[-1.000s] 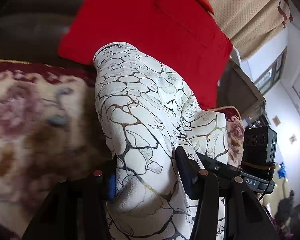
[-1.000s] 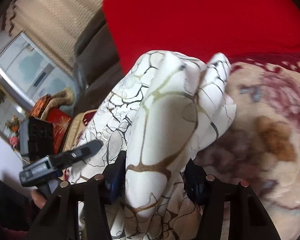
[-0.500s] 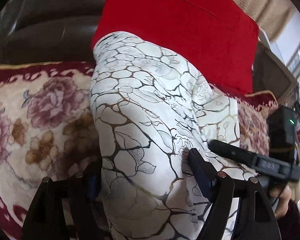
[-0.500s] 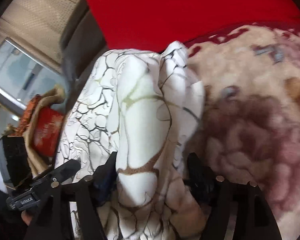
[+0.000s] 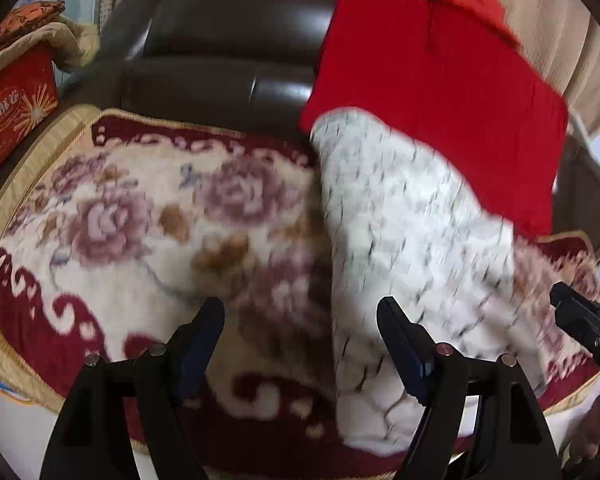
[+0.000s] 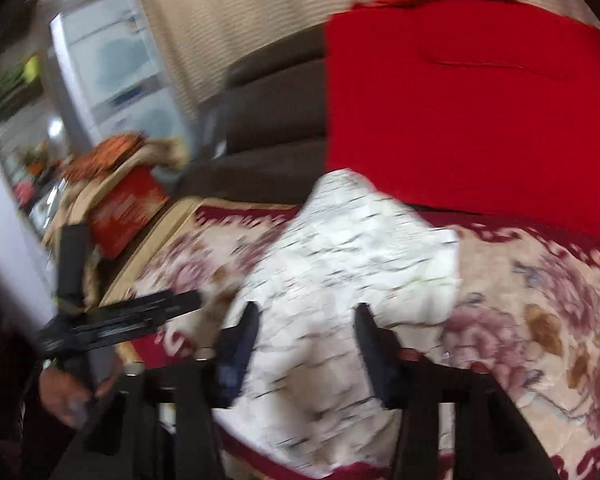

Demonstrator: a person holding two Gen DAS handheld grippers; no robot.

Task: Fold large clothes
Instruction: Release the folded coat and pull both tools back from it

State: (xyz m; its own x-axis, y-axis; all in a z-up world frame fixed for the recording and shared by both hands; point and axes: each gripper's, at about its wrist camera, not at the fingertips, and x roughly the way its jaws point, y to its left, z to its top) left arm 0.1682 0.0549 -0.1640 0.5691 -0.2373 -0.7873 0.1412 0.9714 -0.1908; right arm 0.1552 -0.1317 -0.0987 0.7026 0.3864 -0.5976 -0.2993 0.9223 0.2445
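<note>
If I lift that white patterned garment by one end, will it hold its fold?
Probably not: the garment looks thin and floppy, slumping in soft creases over the blanket. It likely weighs little. The plush blanket may grip it, so pushing would probably bunch it rather than slide it.

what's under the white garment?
The white garment lies on a floral blanket, its far end against a red cushion. Whatever is beneath the blanket there is covered, and the motion blur hides the garment's folds.
</note>
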